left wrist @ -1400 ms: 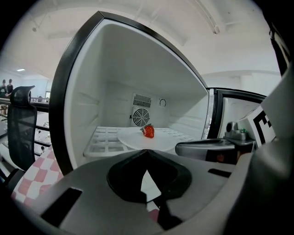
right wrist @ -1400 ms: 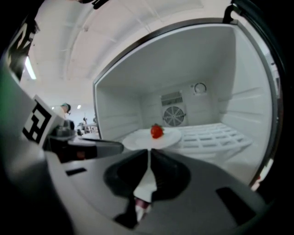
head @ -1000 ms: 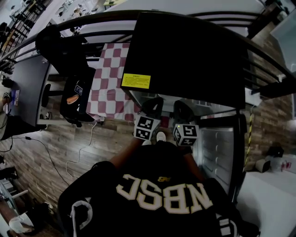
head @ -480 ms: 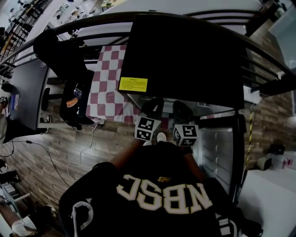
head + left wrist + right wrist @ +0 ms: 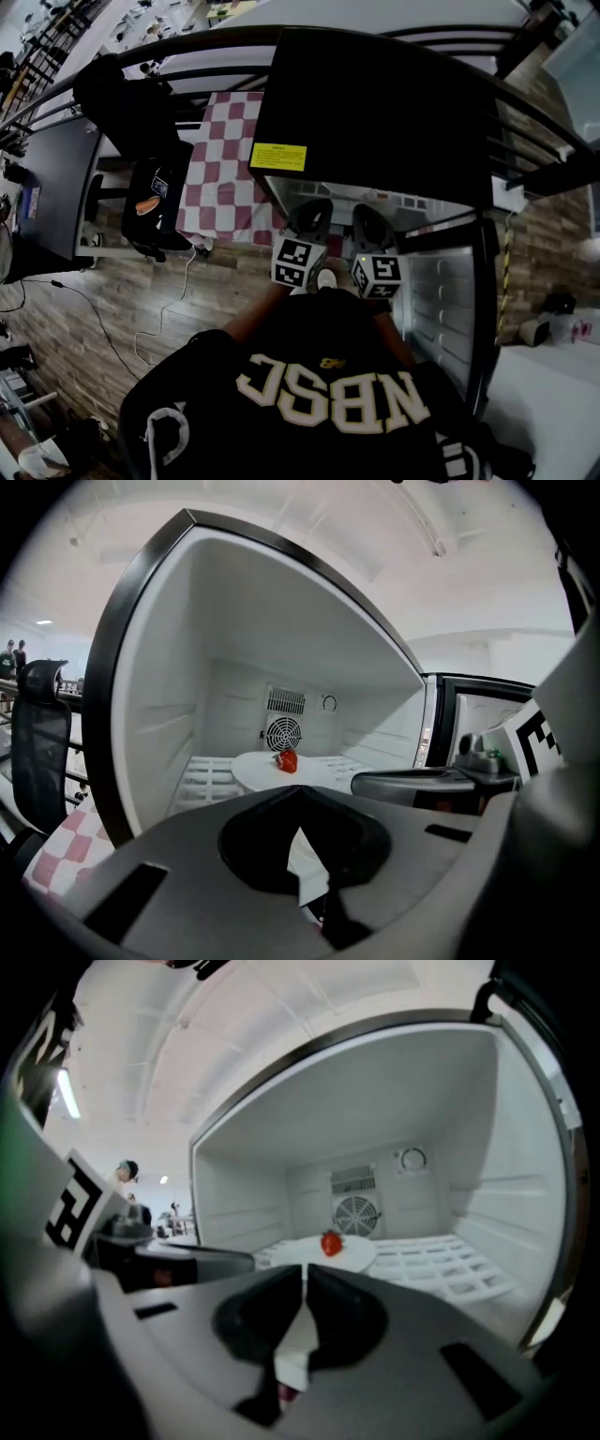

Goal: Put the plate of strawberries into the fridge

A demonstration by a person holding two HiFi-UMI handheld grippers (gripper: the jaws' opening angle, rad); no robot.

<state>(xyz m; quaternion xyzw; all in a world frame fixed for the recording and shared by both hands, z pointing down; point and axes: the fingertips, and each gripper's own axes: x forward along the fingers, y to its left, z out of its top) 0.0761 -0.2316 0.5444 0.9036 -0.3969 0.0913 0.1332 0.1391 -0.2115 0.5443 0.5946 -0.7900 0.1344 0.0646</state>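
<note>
A white plate (image 5: pixel 281 773) carrying one red strawberry (image 5: pixel 287 760) rests on the wire shelf inside the open fridge (image 5: pixel 150 696). In the right gripper view the plate (image 5: pixel 323 1253) and strawberry (image 5: pixel 331 1242) sit in front of the rear fan. My left gripper (image 5: pixel 300 794) is shut and empty, hovering outside the fridge opening a short way from the plate. My right gripper (image 5: pixel 305 1274) is beside it, also shut with nothing between its jaws. From the head view both grippers (image 5: pixel 312 216) (image 5: pixel 368 222) point into the fridge under its black top (image 5: pixel 375 103).
The fridge door (image 5: pixel 441 300) stands open at the right. A checkered tablecloth (image 5: pixel 220 178) and a black chair (image 5: pixel 155 197) are to the left of the fridge. A cable (image 5: pixel 164 309) trails over the wooden floor. A white counter (image 5: pixel 553 403) lies at lower right.
Both grippers stay side by side at the fridge opening; only the head view shifts slightly.
</note>
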